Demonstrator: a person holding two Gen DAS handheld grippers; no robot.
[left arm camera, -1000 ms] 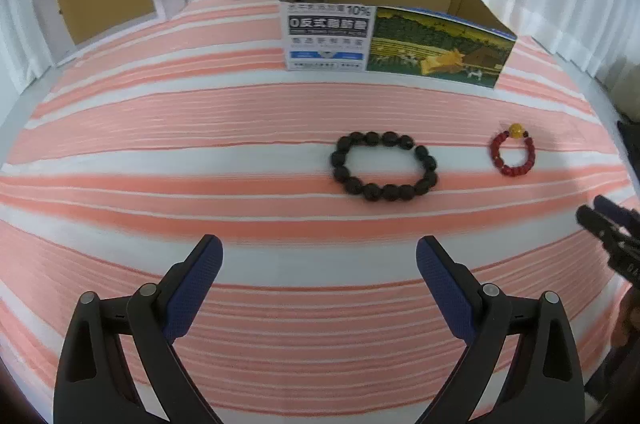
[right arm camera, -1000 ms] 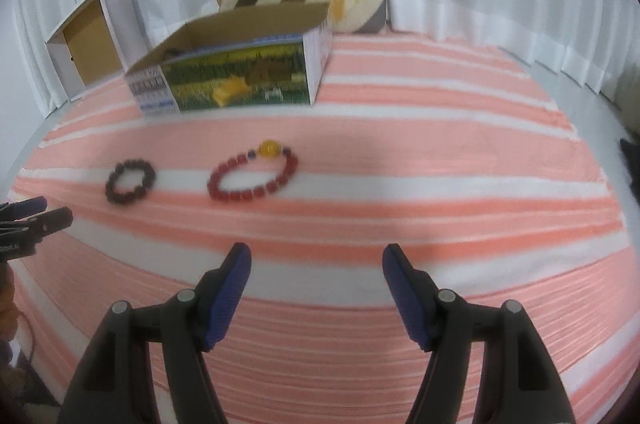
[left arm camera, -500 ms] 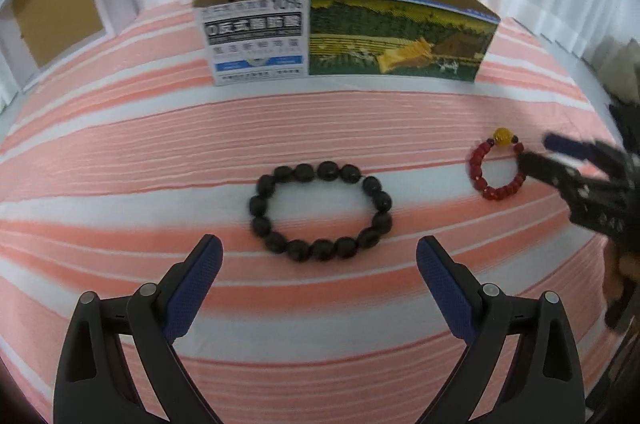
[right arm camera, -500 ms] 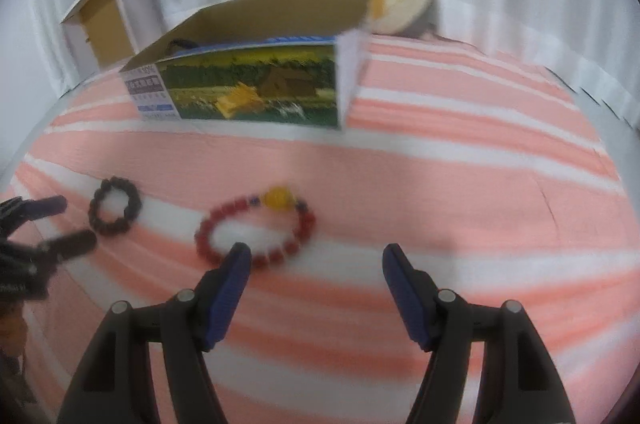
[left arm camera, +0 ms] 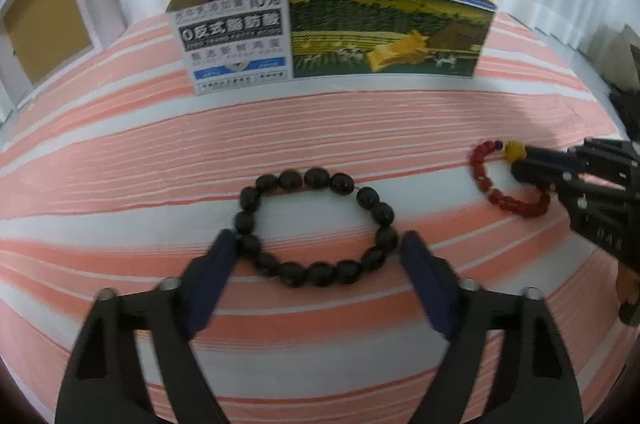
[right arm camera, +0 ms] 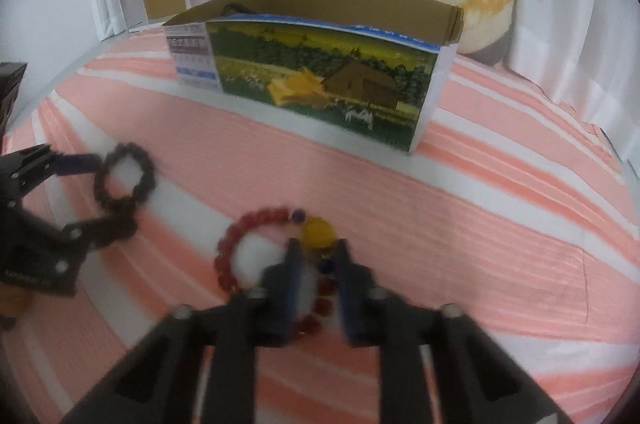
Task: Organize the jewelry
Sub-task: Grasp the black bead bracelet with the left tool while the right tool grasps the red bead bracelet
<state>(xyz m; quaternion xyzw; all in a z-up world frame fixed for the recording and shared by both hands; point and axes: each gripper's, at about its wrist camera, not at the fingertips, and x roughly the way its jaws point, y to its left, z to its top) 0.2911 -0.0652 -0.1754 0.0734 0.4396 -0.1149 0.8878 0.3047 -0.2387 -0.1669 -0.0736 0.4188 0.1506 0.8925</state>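
Plainly, the worst risk lies with the right tool: its blue-padded fingers have narrowed around the bead strand just below the yellow bead of the red beaded bracelet with a yellow bead, and a pinch that catches only one small round bead could let the loop squirt out or drag along the pink-and-white striped cloth instead of lifting. Whether the pads already press the beads I cannot tell; the view is blurred, and a gap shows between the fingers. The left tool is spread wide, one finger at each side of the black beaded bracelet of large glossy beads, touching or just beside its outer beads. Closing from there would likely squash the loop into a narrow oval, and the smooth beads might roll from under the pads. Both bracelets lie flat on the cloth, near each other, in front of the open cardboard box with a printed farm picture, which appears to be where they belong.
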